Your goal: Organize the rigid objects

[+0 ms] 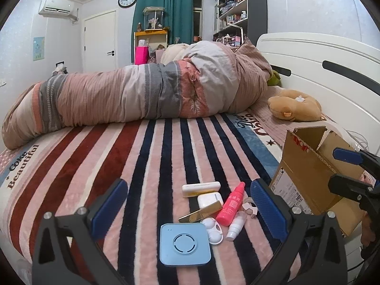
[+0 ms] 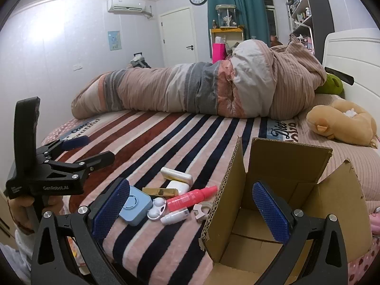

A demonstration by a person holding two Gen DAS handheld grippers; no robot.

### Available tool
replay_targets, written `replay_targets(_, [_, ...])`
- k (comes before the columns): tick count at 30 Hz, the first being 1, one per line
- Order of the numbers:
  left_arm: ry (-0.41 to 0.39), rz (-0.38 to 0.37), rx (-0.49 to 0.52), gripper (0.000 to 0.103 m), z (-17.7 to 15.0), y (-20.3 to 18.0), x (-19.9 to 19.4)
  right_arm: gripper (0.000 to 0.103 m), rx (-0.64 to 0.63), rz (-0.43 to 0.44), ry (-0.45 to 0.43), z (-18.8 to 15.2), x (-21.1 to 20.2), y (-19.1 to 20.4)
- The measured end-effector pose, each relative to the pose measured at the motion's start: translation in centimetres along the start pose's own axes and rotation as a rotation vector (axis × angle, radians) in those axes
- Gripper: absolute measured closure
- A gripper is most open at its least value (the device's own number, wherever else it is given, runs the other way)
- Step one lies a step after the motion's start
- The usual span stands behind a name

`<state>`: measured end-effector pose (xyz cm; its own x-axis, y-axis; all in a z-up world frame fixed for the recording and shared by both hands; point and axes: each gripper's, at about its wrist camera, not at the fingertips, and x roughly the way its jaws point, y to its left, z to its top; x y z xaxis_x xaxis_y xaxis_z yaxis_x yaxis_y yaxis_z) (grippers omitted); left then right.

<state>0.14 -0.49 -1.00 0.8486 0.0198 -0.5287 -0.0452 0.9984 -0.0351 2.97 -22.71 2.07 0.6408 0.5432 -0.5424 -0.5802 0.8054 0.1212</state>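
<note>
Black gripper (image 2: pixel 187 216) frames – blue dimpled pads (image 2: pixel 270 213), silver screws, white "GenRobot.AI" lettering

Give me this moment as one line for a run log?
left gripper: open, over items | right gripper: open, at box | box: open, looks empty | items: on blanket

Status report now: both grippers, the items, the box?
Left gripper open, right gripper open, both empty. Items unsorted beside cardboard box. Nothing in the way.

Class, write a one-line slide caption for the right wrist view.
Open right gripper above an empty cardboard box, small items piled beside it on the striped blanket.
</note>
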Motion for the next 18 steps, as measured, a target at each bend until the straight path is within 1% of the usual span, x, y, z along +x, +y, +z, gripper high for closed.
replay_targets(11, [0.000,-0.002,-0.001,0.000,-0.19,-0.05,-0.09,0.000,-0.004,-0.009,0.006,-0.01,-0.50,0.13])
replay_targets(12, [0.000,-0.001,0.000,0.000,-0.21,-0.03,-0.11,0.000,0.000,-0.010,0.003,0.13,-0.25,-0.38])
replay_targets(13, [-0.001,0.000,0.002,0.000,-0.25,-0.16,-0.17,0.000,-0.002,-0.014,0.005,-0.06,0.10,0.10])
replay_targets(18, [-0.001,-0.005,0.005,0.000,-0.40,-0.38,-0.52,0.000,0.004,-0.012,0.007,-0.26,0.00,-0.01])
